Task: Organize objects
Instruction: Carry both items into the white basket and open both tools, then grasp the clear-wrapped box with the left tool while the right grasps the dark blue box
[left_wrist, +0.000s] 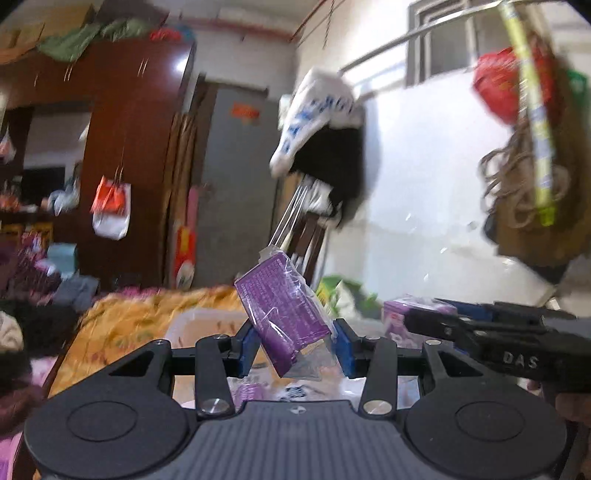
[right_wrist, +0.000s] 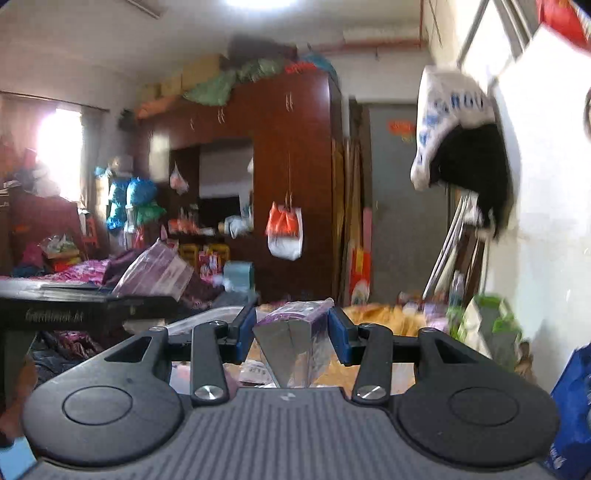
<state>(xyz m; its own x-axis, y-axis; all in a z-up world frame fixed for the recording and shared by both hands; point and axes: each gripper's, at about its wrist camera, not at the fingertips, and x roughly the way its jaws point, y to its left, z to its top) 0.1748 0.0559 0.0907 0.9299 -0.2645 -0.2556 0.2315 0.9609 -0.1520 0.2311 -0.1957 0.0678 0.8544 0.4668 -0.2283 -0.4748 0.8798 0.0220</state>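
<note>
My left gripper (left_wrist: 295, 341) is shut on a purple carton (left_wrist: 282, 314) in clear wrap, held tilted above a yellow patterned tabletop (left_wrist: 125, 325). My right gripper (right_wrist: 291, 332) is shut on another purple wrapped carton (right_wrist: 291, 332), seen end-on with its silver folded end toward the camera. The right gripper also shows in the left wrist view (left_wrist: 480, 332), off to the right, with its purple carton (left_wrist: 402, 317) at its tip. A clear plastic container (left_wrist: 199, 328) sits on the table behind the left carton.
A dark red wardrobe (right_wrist: 291, 166) with a hanging orange-white bag (right_wrist: 284, 232) stands behind. A grey door (right_wrist: 402, 206) is at the back. A white wall (left_wrist: 424, 184) with hung clothes is on the right. Green bags (right_wrist: 484, 321) lie near the wall. Purple packets (left_wrist: 251, 391) lie under the left gripper.
</note>
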